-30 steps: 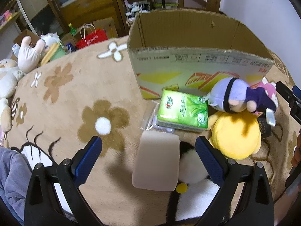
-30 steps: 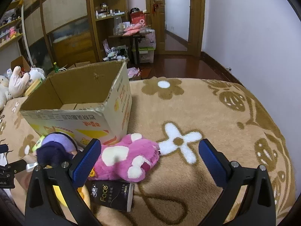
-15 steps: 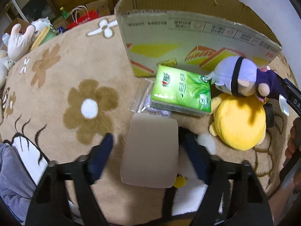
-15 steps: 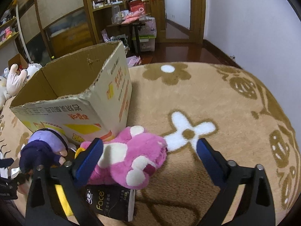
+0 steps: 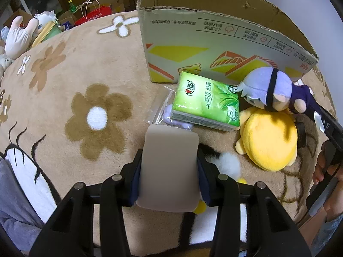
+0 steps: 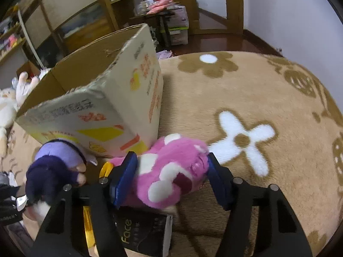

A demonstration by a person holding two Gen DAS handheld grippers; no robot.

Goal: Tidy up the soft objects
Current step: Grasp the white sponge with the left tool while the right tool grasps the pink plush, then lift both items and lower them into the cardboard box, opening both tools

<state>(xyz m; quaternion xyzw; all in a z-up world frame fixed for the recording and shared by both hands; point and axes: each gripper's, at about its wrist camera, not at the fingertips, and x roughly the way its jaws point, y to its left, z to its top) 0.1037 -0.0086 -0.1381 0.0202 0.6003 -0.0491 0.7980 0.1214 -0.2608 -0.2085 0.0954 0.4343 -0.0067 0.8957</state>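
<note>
Showing pink plush (image 6: 171, 169) rt-view only

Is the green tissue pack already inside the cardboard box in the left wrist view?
No, the green tissue pack lies on the blanket outside the cardboard box, in front of its printed wall.

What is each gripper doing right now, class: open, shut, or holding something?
Left gripper: shut on the beige rectangular foam pad.
Right gripper: shut on the pink-and-white plush toy.
</note>
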